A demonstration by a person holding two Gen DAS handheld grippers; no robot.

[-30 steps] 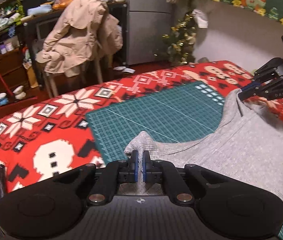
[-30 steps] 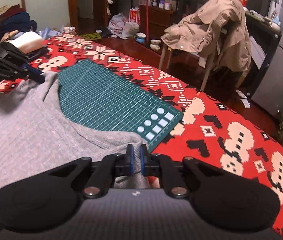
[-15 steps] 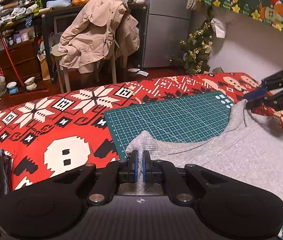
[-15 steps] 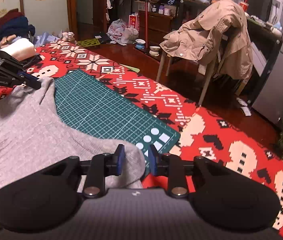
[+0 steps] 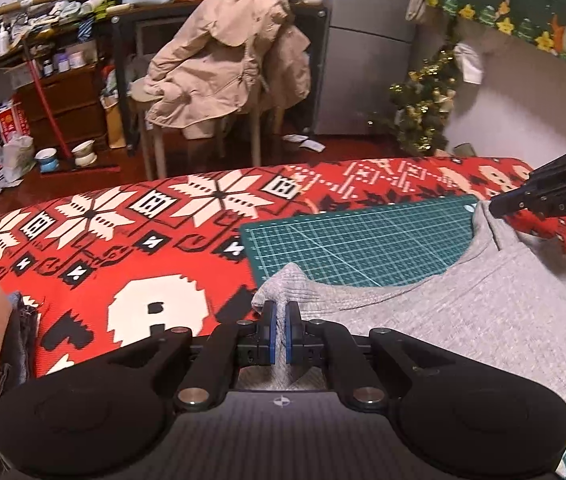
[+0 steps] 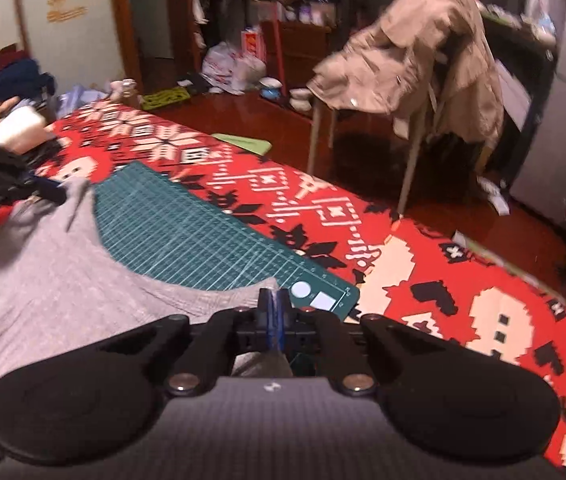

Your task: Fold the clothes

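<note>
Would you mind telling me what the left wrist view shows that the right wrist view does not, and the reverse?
Only the left wrist view shows the Christmas tree and the green wall hanging. Only the right wrist view shows the doorway and the pile of dark clothes. Both show the grey garment on the cutting mat, the red cloth, the chair with the beige coat, and the left gripper and right gripper, each shut on a garment corner.

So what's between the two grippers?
In the left wrist view, the gray shirt's curved edge hangs between the left gripper and right gripper, with the green mat showing behind it.
</note>
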